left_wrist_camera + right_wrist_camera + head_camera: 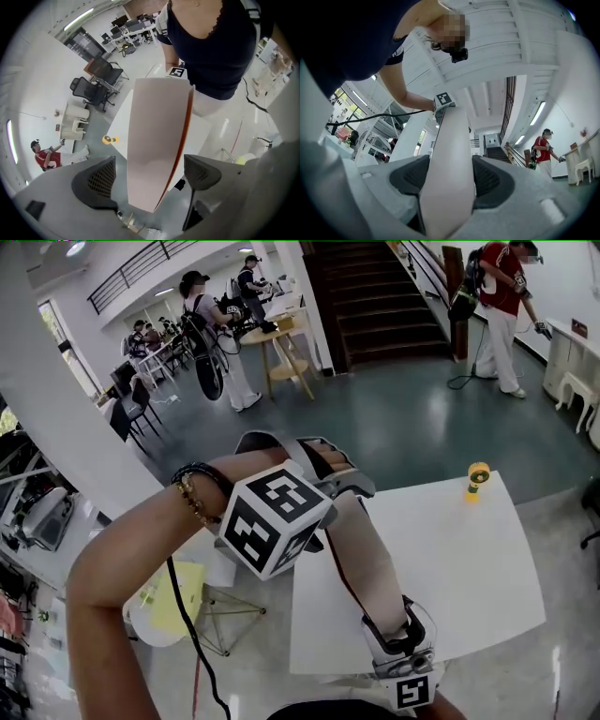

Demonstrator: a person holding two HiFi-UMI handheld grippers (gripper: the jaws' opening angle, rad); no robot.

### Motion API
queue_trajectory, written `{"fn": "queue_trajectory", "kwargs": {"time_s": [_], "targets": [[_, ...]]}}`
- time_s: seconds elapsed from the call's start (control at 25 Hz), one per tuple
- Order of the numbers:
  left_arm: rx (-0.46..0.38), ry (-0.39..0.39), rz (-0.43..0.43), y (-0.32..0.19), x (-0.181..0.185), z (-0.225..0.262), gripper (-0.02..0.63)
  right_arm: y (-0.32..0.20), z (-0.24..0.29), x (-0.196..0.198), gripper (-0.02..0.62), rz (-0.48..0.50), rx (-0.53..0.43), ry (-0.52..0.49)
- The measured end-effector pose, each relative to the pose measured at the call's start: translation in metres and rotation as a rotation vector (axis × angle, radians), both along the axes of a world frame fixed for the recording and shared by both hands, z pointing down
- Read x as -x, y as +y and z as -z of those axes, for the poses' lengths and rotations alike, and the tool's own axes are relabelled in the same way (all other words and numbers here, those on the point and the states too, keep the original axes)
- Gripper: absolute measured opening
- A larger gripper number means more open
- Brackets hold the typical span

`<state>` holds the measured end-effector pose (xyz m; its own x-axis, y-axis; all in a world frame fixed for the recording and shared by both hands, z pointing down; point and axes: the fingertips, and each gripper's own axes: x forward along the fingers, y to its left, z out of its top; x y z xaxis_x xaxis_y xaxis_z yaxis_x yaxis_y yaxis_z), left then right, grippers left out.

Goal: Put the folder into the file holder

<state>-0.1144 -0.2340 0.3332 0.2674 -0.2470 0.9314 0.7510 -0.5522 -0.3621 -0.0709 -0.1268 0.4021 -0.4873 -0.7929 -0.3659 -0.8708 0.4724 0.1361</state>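
Note:
The folder [370, 563] is pale pink with a red edge and stands on end over the white table [469, 577]. My right gripper [398, 638] is shut on its lower end, and in the right gripper view the pads [487, 178] press the folder [450, 159] from both sides. My left gripper [151, 180] reaches over from the left, its marker cube [272, 519] above the folder's top. Its jaws stand wide open around the folder [159, 136], with a gap on each side. No file holder shows in any view.
A small yellow object [478, 480] sits at the table's far corner. A yellow-seated stool [178, 601] stands left of the table. Several people, tables, office chairs [96, 82] and a staircase [375, 296] are farther off across the floor.

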Motion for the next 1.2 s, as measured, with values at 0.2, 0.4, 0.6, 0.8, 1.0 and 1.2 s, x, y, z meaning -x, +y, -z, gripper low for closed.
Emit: {"fn": "queue_trajectory", "kwargs": {"time_s": [0.2, 0.4, 0.6, 0.8, 1.0, 1.2], "targets": [[-0.013, -0.089, -0.112, -0.001, -0.006, -0.019, 0.446, -0.003, 0.004, -0.001, 0.283, 0.011, -0.001, -0.004], [-0.066, -0.115, -0.184, 0.0, -0.01, -0.024, 0.317, -0.003, 0.006, -0.003, 0.283, 0.005, -0.027, -0.001], [-0.083, -0.111, -0.177, 0.006, -0.008, -0.023, 0.31, 0.001, 0.004, -0.001, 0.285, 0.024, -0.019, 0.045], [-0.129, -0.139, -0.19, 0.013, -0.015, -0.028, 0.308, 0.0, -0.012, 0.0, 0.293, 0.112, 0.093, 0.069], [-0.2, -0.189, -0.235, 0.016, -0.015, -0.024, 0.308, 0.002, -0.023, 0.0, 0.293, 0.142, 0.233, 0.076], [-0.264, -0.233, -0.238, 0.01, -0.01, -0.028, 0.308, -0.002, -0.038, -0.007, 0.272, 0.122, 0.327, 0.056]]}}
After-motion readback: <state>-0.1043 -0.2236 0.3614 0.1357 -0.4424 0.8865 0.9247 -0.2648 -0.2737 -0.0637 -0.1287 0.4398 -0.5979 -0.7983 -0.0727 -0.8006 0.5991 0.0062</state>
